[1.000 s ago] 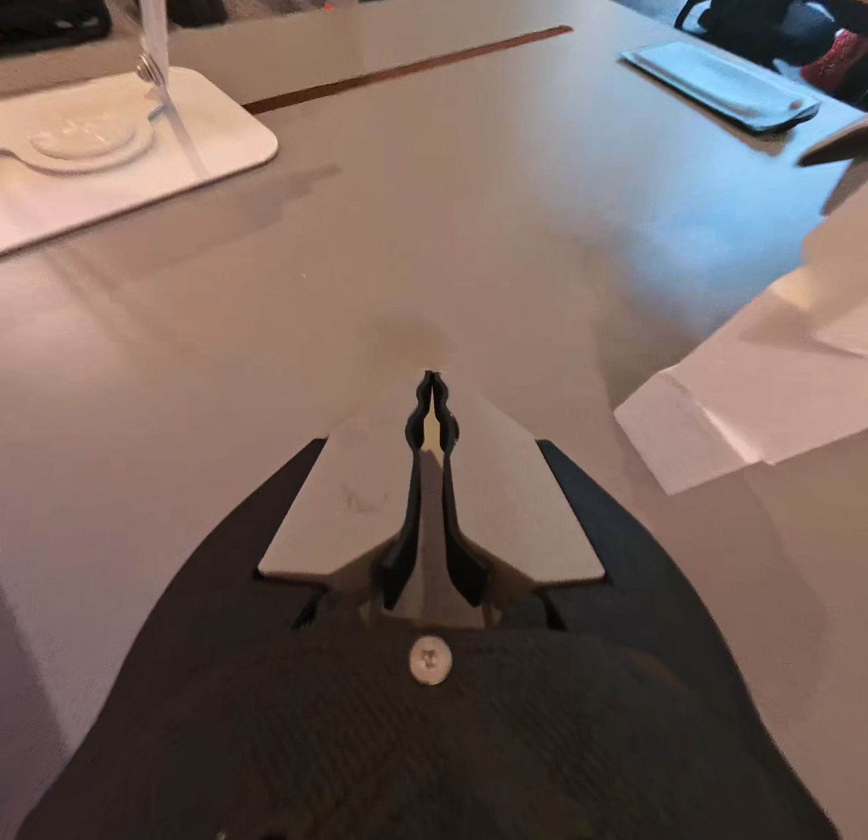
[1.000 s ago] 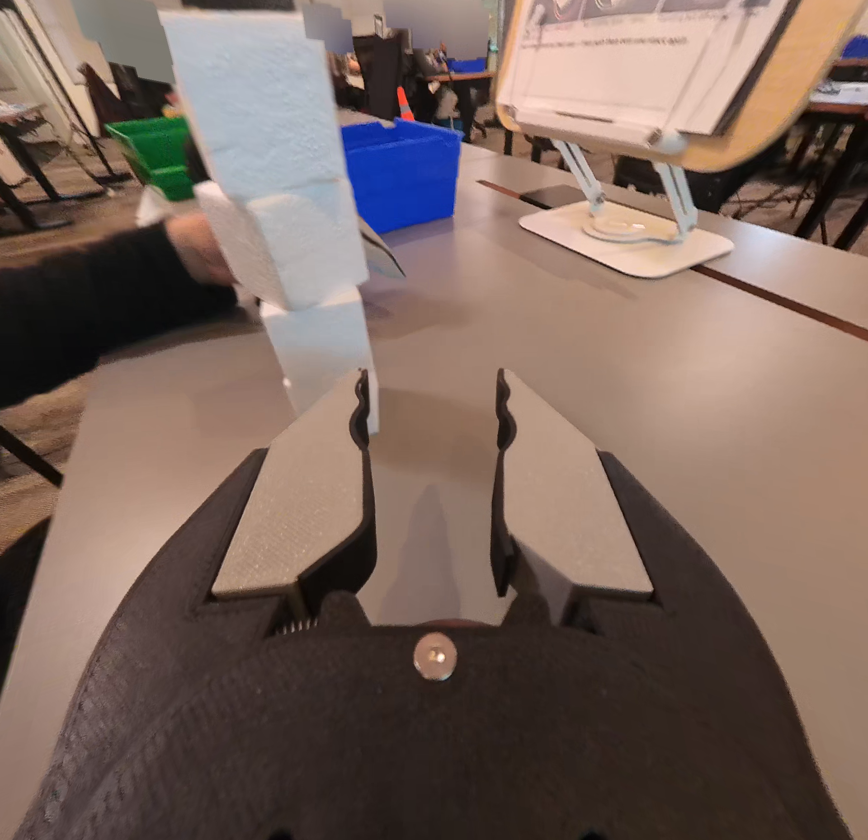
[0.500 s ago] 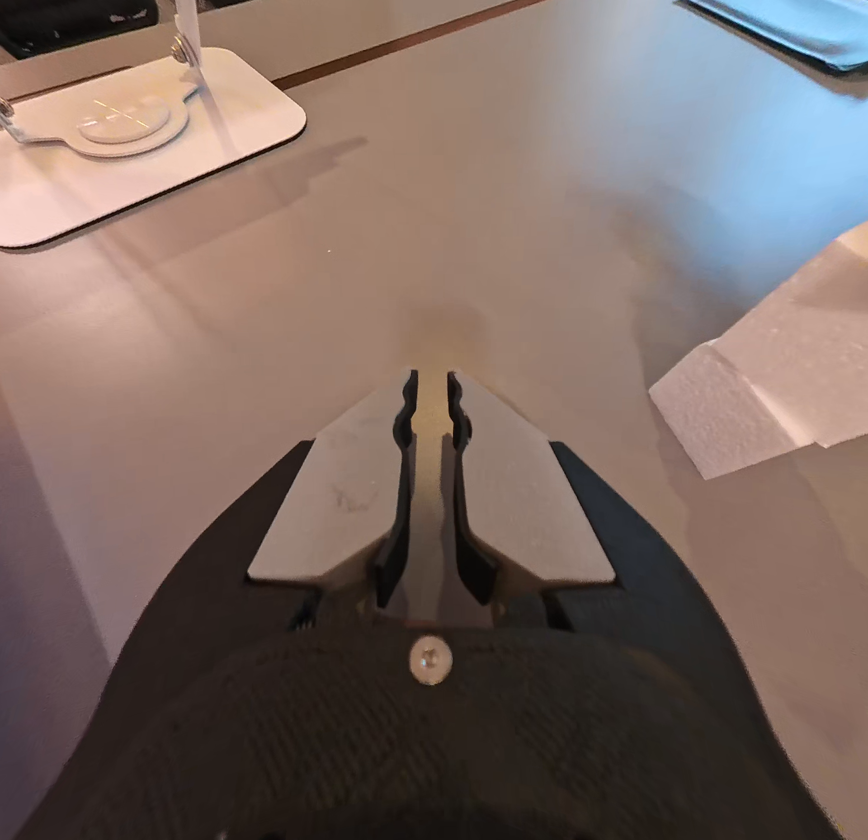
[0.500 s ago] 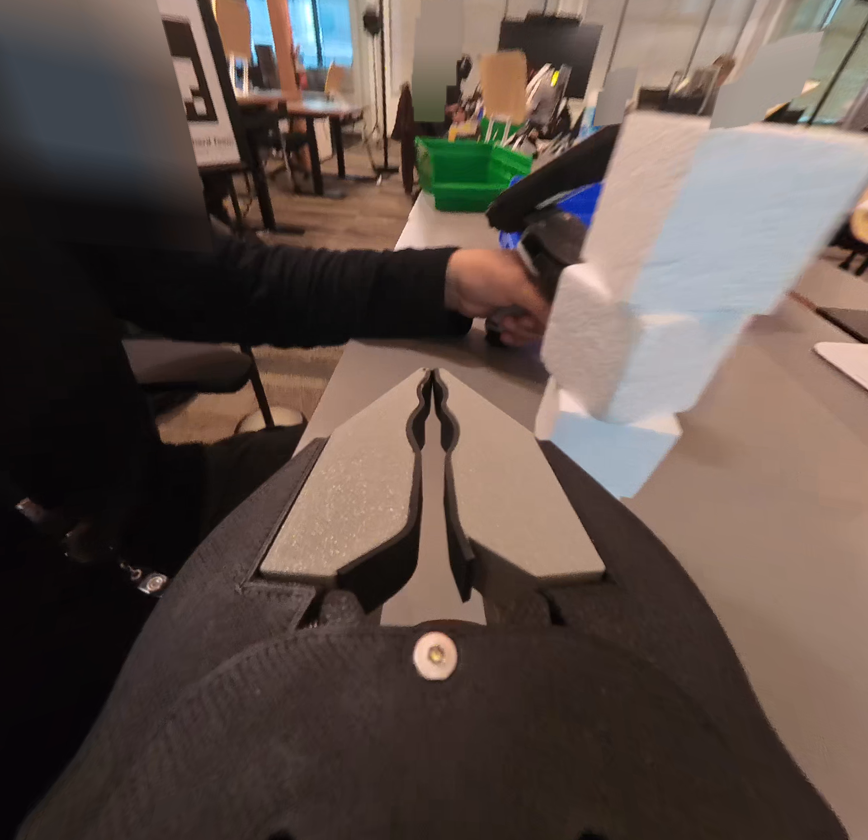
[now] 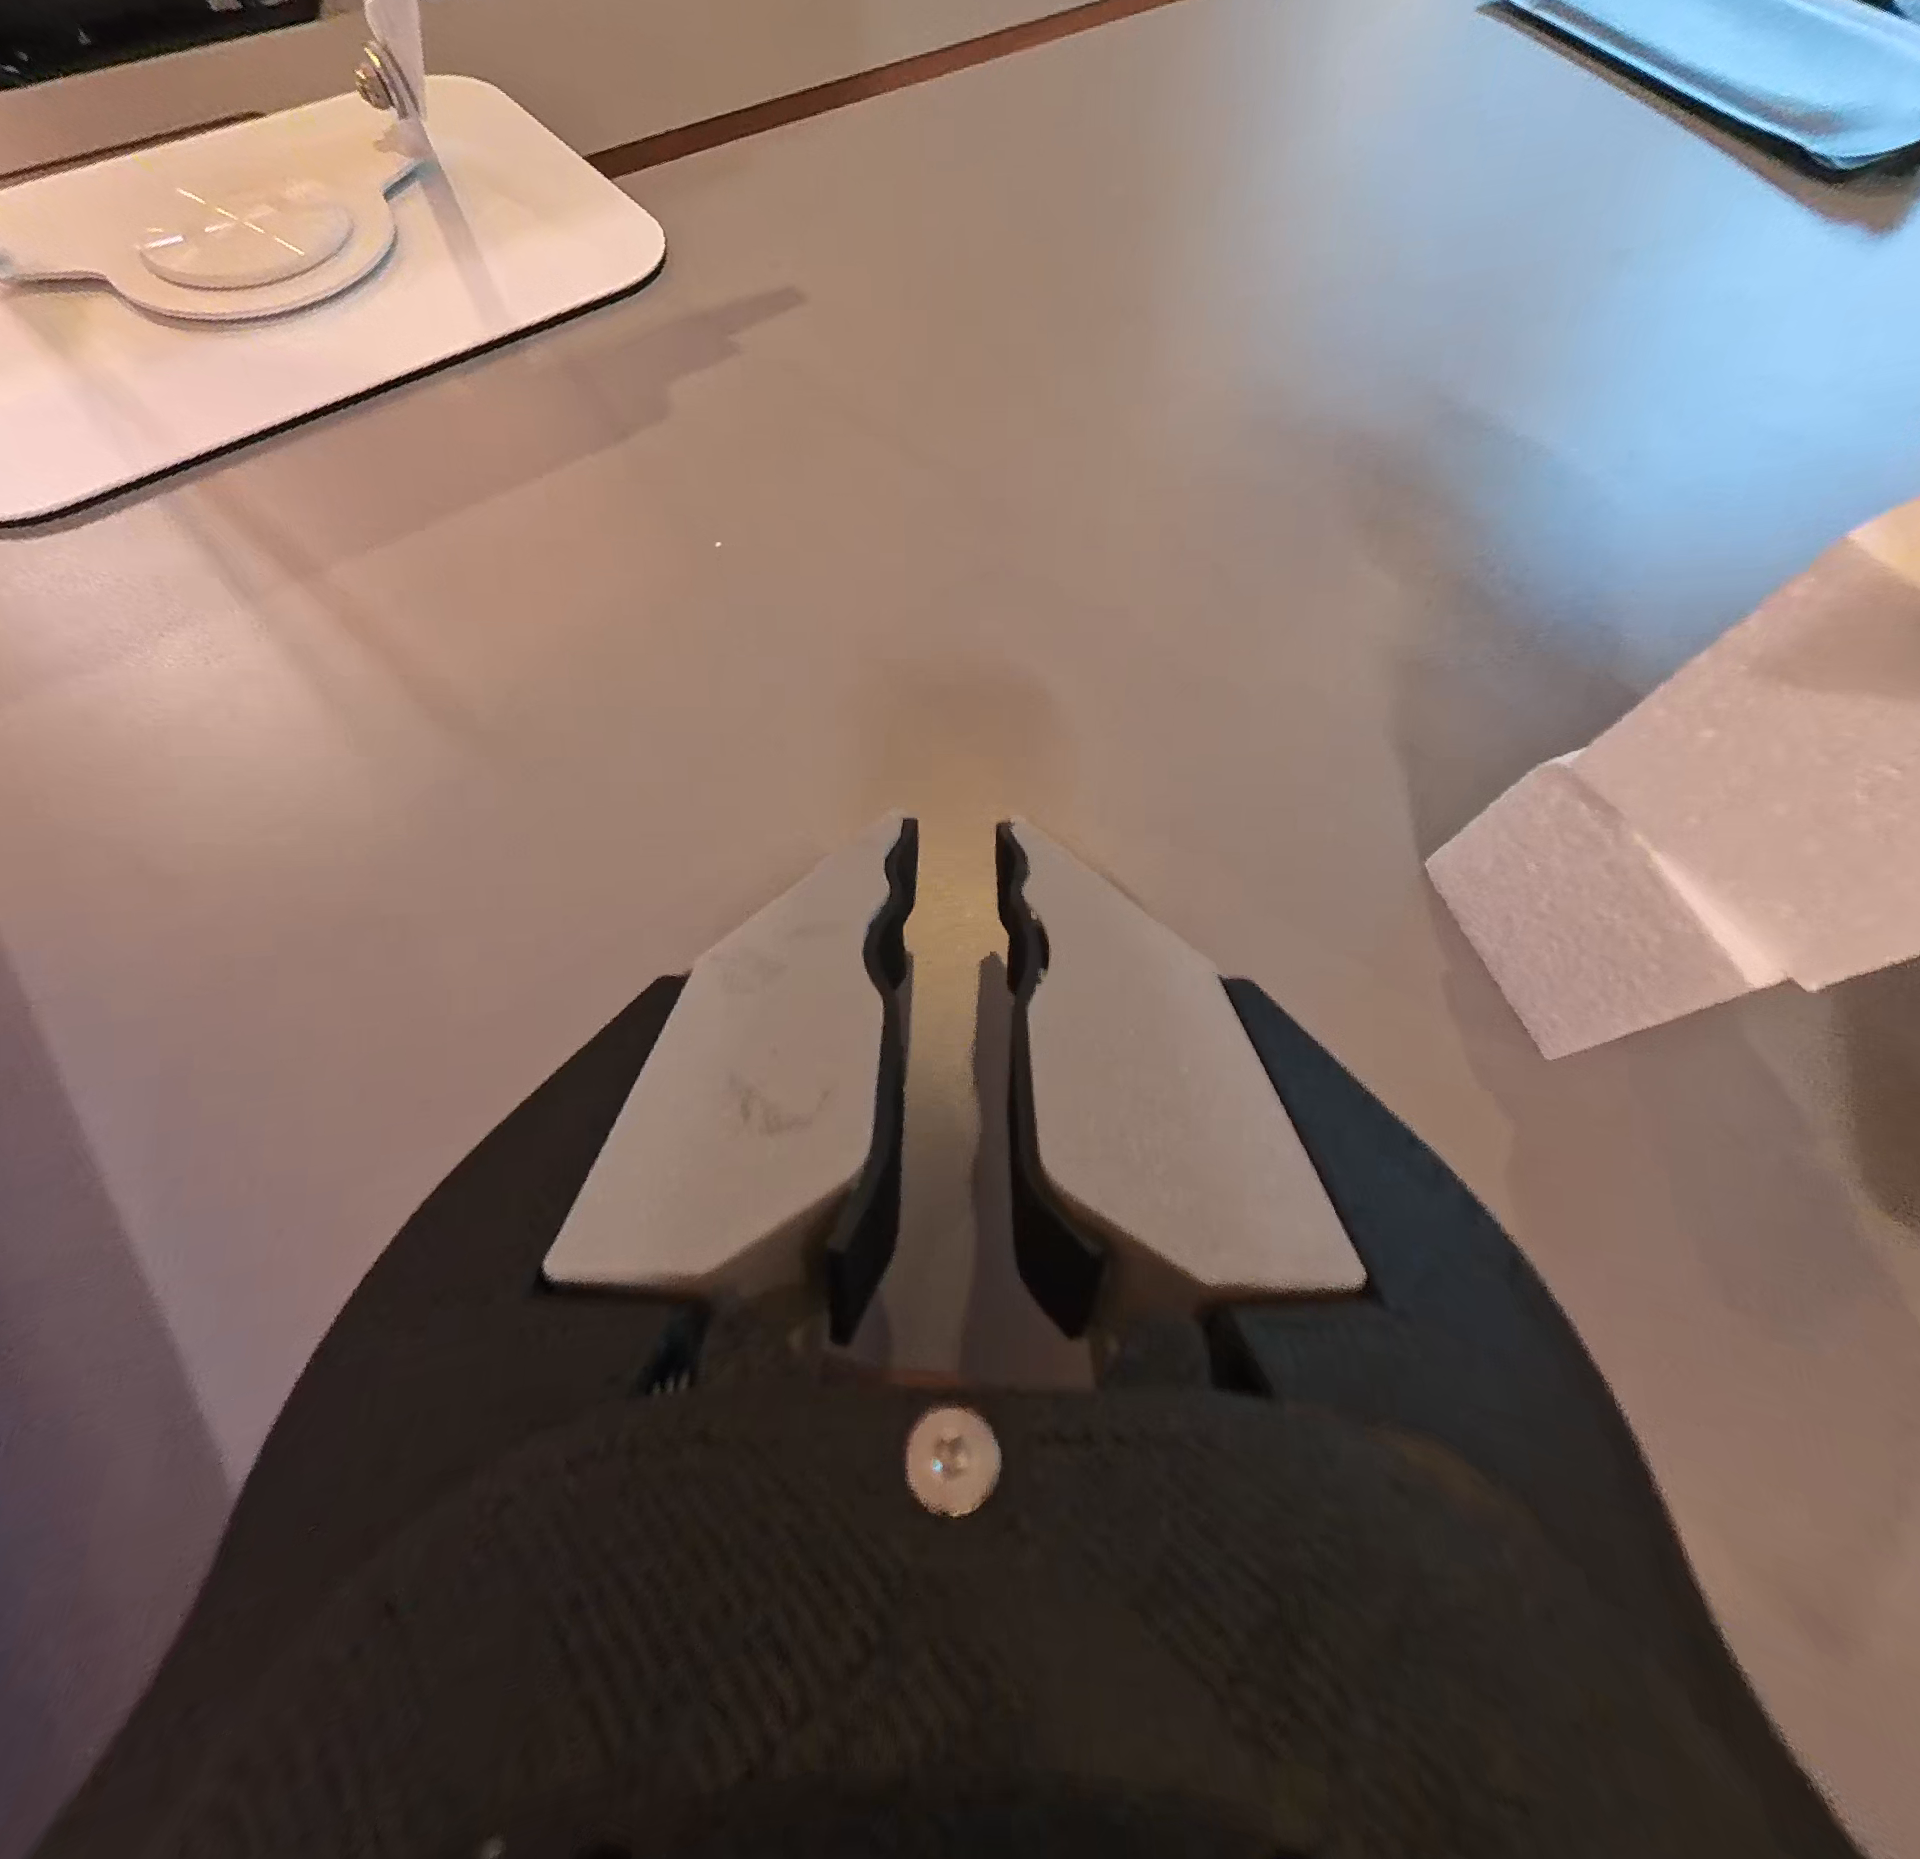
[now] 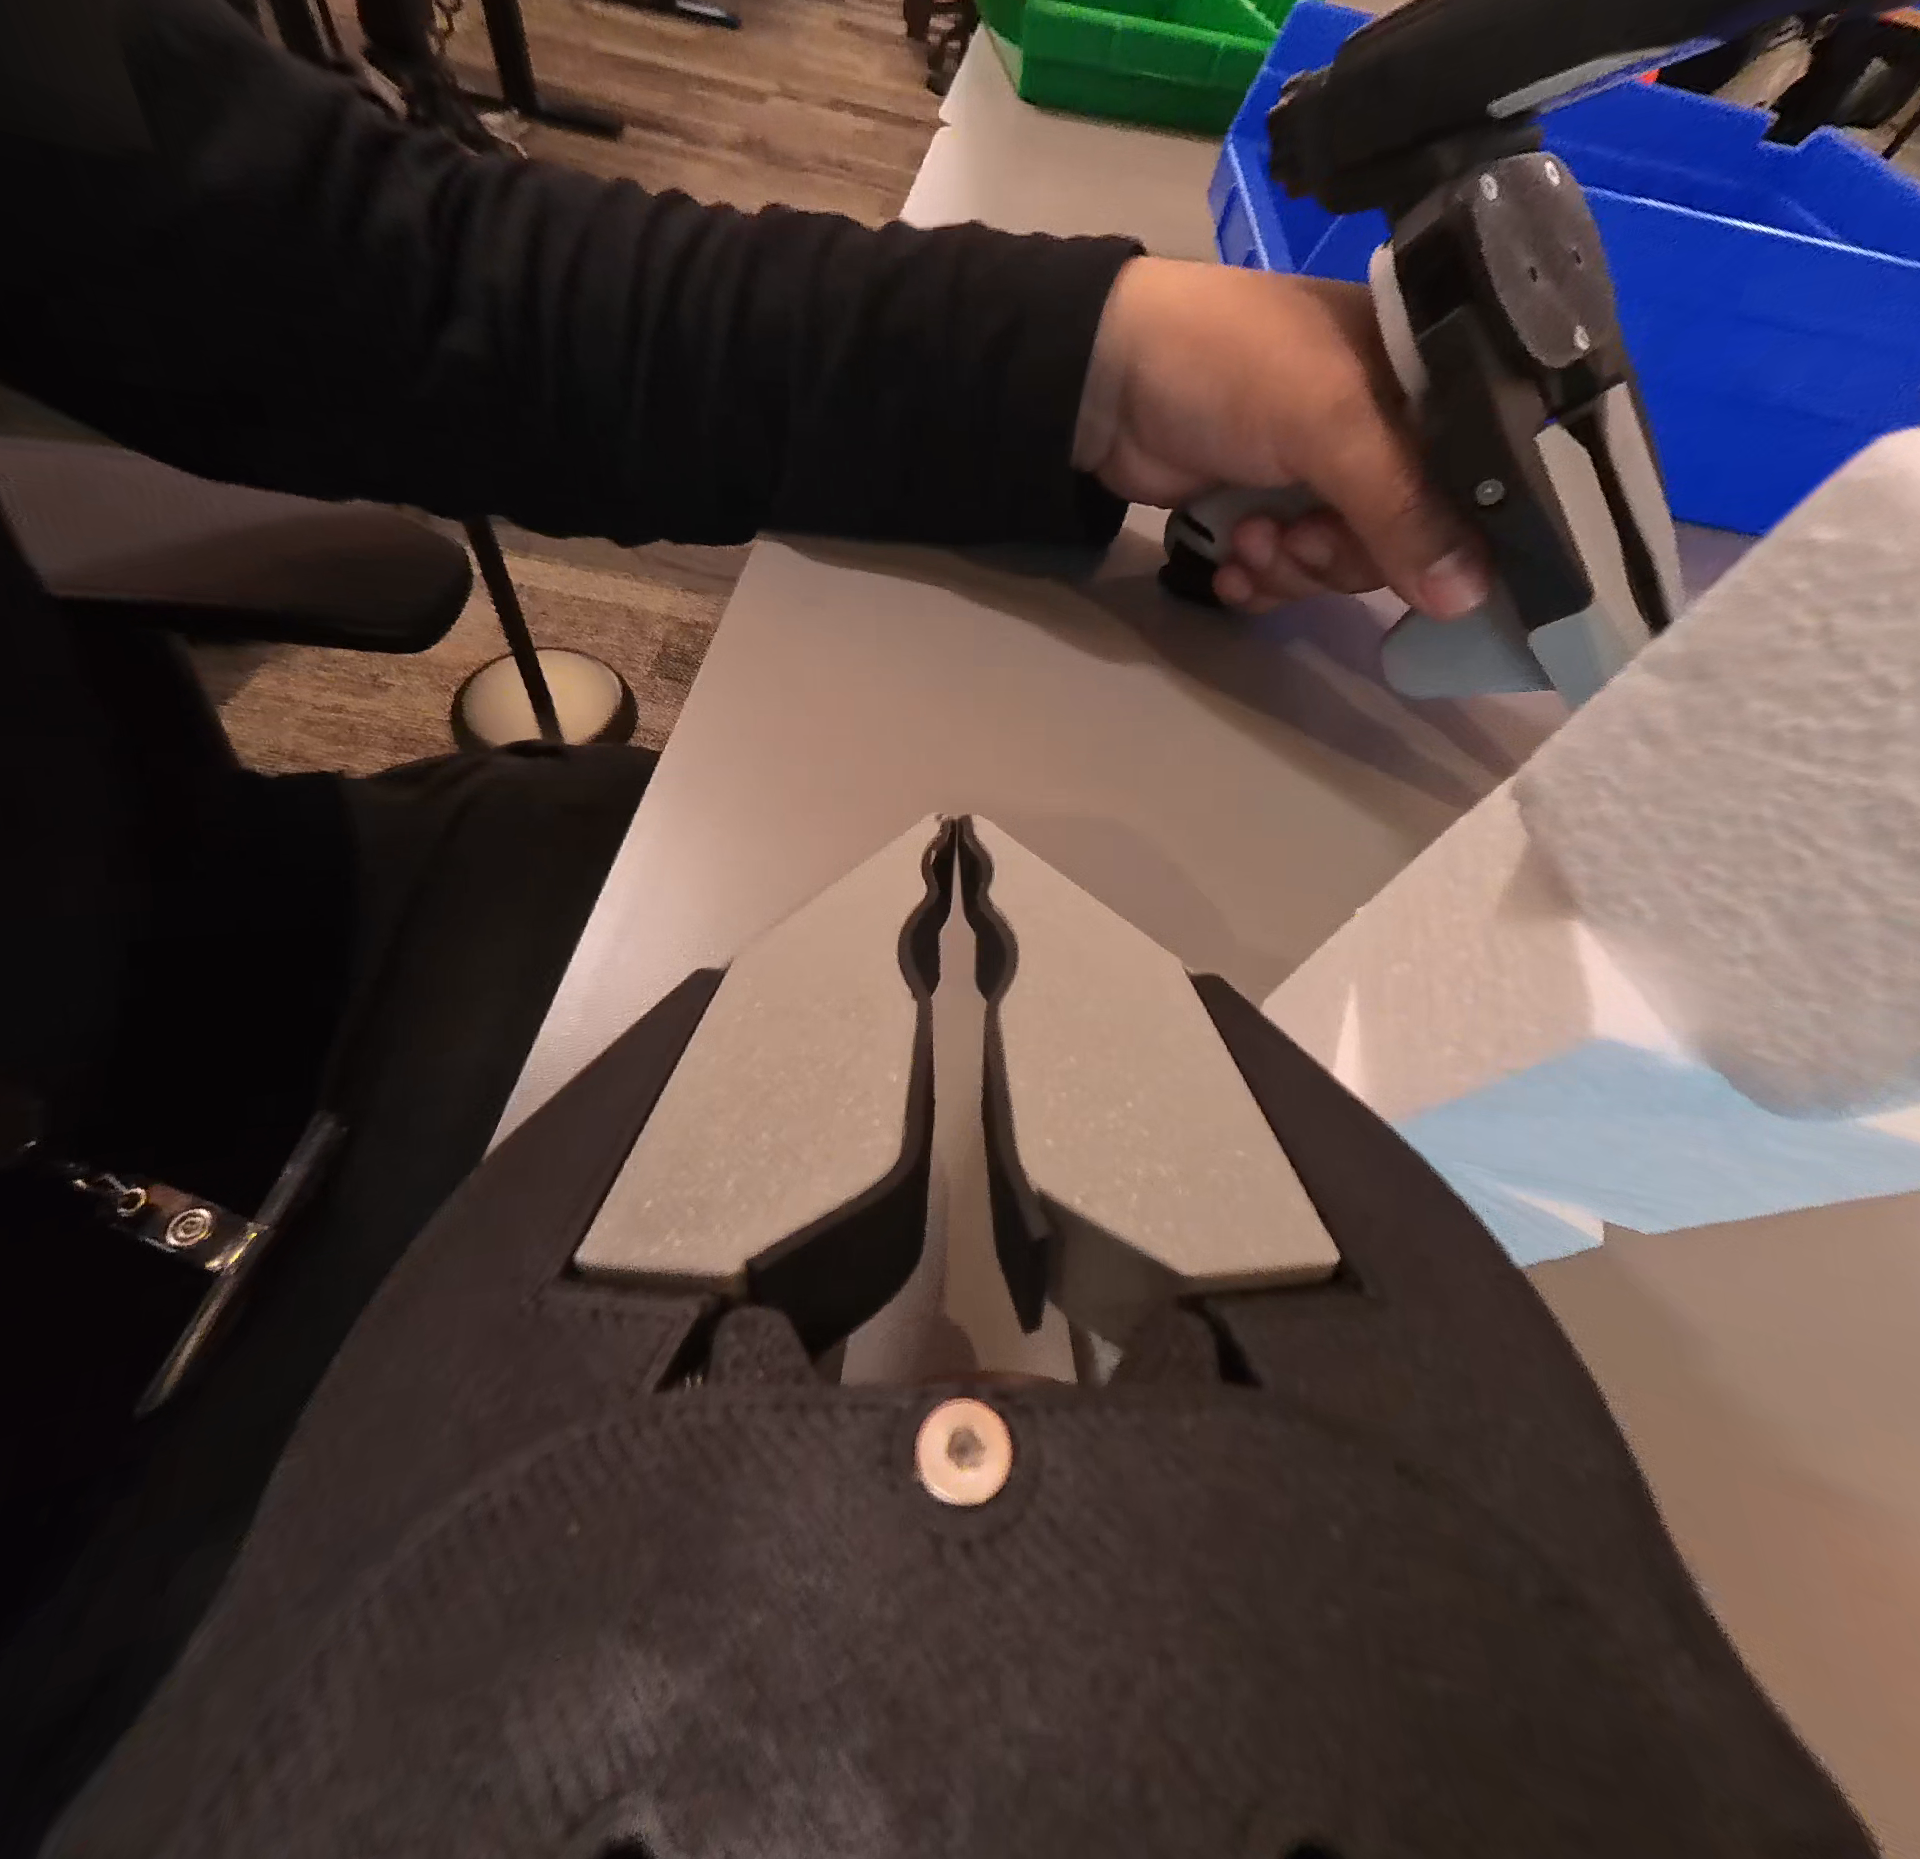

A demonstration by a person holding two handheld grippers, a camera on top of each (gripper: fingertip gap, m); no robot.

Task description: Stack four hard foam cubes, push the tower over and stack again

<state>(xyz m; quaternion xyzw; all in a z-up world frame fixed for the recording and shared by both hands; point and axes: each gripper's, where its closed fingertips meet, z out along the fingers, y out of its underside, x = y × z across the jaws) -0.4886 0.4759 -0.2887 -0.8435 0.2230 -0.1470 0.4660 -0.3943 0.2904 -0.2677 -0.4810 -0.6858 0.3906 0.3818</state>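
Tower of foam cubes (image 6: 1704,905) tipping at 3 o'clock, mid-topple. Right gripper (image 6: 952,824) closed empty; left gripper (image 5: 956,843) slightly parted, empty. Restack still left.

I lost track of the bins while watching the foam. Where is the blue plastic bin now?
In the right wrist view, the blue plastic bin sits at the upper right on the grey table, right of the green plastic bin.
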